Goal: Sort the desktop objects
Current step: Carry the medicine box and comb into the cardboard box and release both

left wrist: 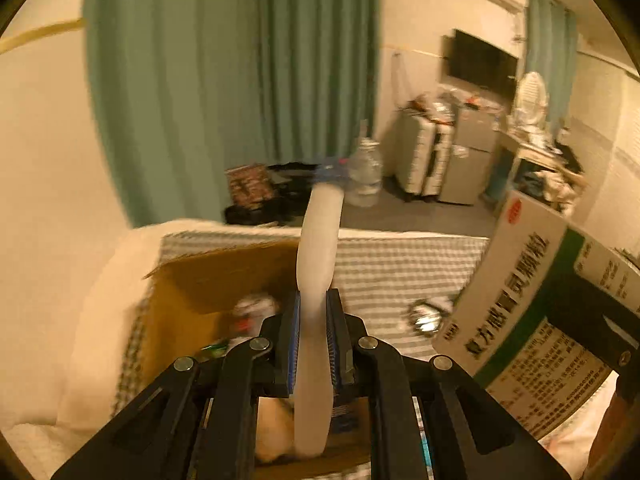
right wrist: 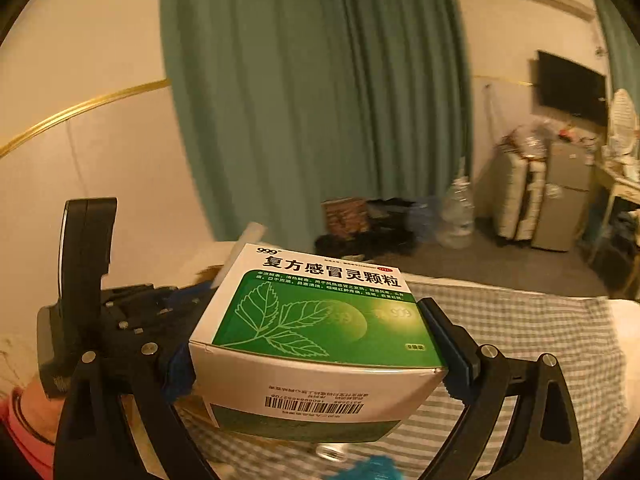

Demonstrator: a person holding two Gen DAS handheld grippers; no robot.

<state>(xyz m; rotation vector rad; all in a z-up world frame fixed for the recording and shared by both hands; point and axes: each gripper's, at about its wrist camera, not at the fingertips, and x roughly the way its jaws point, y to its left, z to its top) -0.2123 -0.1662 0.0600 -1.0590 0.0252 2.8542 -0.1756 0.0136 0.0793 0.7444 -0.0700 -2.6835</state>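
Our left gripper (left wrist: 313,336) has its blue-padded fingers (left wrist: 291,340) pressed tight on the white handle of a toothbrush (left wrist: 318,264), which rises upright and slightly tilted, its blue bristled head blurred at the top. Beneath and behind the handle sits an open cardboard box (left wrist: 208,284) with a few indistinct items inside; it rests on a green-and-white checked cloth (left wrist: 400,268) spread over white bedding. A small shiny object (left wrist: 426,316) lies on the cloth to the right of the box. Our right gripper (right wrist: 316,344) is clamped on a green-and-white medicine box (right wrist: 320,320), one finger on each side, holding it lifted above the checked cloth; in the left view the same box appears at the right edge, tilted. Farther out we see teal curtains (right wrist: 312,100), a clear water bottle (right wrist: 458,216) on the floor, suitcases (right wrist: 520,200) and a wall-mounted television (right wrist: 570,86).
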